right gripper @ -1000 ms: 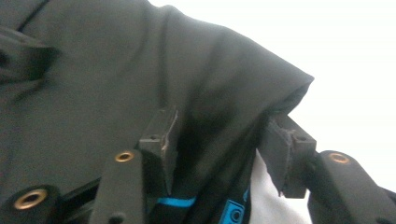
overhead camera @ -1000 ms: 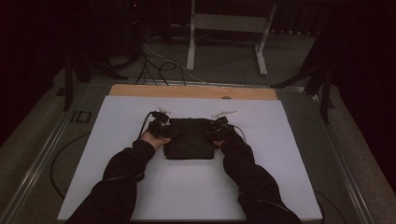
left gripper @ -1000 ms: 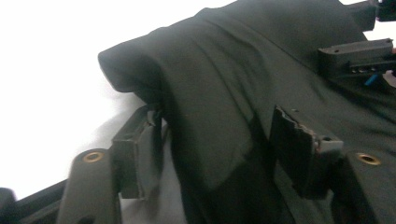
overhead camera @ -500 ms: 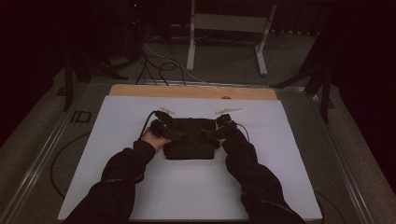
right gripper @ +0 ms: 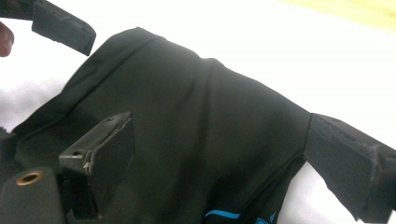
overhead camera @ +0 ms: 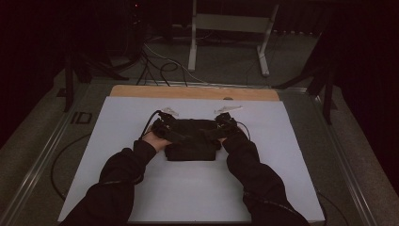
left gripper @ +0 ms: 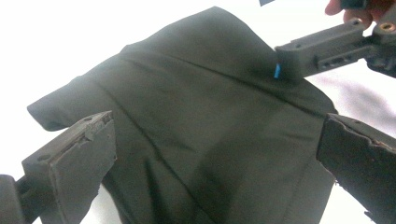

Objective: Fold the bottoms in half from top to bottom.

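A folded black garment [overhead camera: 193,143] lies on the white table sheet [overhead camera: 282,141] near its middle. My left gripper [overhead camera: 162,128] hovers over the garment's left end and my right gripper [overhead camera: 229,127] over its right end. In the left gripper view the left gripper [left gripper: 215,130] stands open above the garment [left gripper: 187,102], pads off the cloth. The right gripper [right gripper: 219,126] is likewise open over the garment [right gripper: 196,116], which has blue printing [right gripper: 222,213] at its near edge. Both pairs of jaws have just been opening, with nothing pinched between them.
A wooden strip [overhead camera: 193,92] runs along the table's far edge. Behind it stand a metal frame [overhead camera: 226,23] and floor cables [overhead camera: 160,61]. Another cable [overhead camera: 61,160] loops beside the table's left rail. White sheet extends on all sides of the garment.
Both grippers have let go of the garment's ends, spread their jaws and risen a little. The garment stays flat where it was.
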Demonstrator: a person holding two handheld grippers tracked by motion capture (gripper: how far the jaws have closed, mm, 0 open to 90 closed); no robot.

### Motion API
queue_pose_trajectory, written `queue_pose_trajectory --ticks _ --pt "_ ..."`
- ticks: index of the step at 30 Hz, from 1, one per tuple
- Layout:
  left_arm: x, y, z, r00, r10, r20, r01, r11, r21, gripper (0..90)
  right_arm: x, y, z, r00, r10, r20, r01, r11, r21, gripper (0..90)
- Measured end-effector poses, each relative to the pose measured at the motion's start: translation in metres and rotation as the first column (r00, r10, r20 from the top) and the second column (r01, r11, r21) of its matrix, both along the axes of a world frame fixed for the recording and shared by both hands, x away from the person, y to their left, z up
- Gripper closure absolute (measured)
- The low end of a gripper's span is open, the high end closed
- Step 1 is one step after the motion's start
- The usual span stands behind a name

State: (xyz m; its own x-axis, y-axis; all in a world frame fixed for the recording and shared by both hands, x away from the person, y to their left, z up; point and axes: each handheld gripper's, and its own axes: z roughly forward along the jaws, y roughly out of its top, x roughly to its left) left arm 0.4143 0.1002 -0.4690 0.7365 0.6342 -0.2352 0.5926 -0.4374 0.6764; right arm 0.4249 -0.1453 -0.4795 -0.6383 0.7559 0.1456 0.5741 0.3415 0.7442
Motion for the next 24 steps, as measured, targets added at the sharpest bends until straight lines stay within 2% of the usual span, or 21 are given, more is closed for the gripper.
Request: queue_pose_trajectory --ticks 3,9,11,15,17,21,24 --pt "-0.002 -0.001 0.004 0.9999 -0.012 0.001 0.012 0.9999 -0.010 0.0 0.000 0.000 0.002 0.9998 0.018 -0.005 -0.018 1.000 -0.002 9.2" --pt "-0.007 -0.003 0.009 0.9986 -0.041 0.033 0.042 0.9989 -0.020 0.0 -0.001 0.001 0.007 0.9993 0.035 -0.016 -0.035 0.999 -0.003 9.3" --pt "-0.009 -0.003 0.011 0.9981 -0.047 0.041 0.048 0.9986 -0.022 0.0 -0.001 0.002 0.008 0.9993 0.038 -0.003 -0.038 0.999 -0.019 9.3" --pt "-0.013 0.001 0.015 0.9971 -0.045 0.061 0.047 0.9984 -0.030 0.0 -0.001 0.004 0.010 0.9987 0.051 0.000 -0.051 0.999 -0.015 9.3" --pt "-0.015 0.003 0.016 0.9970 -0.046 0.063 0.049 0.9979 -0.043 0.0 -0.002 0.005 0.011 0.9979 0.065 -0.001 -0.065 0.998 0.001 9.3" --pt "-0.021 0.007 0.018 0.9962 -0.059 0.064 0.061 0.9975 -0.035 0.0 -0.007 0.007 0.015 0.9957 0.093 0.009 -0.093 0.995 0.019 9.3" --pt "-0.027 0.010 0.019 0.9961 -0.064 0.062 0.066 0.9974 -0.029 0.0 -0.011 0.007 0.018 0.9944 0.104 0.019 -0.104 0.994 0.011 9.3"
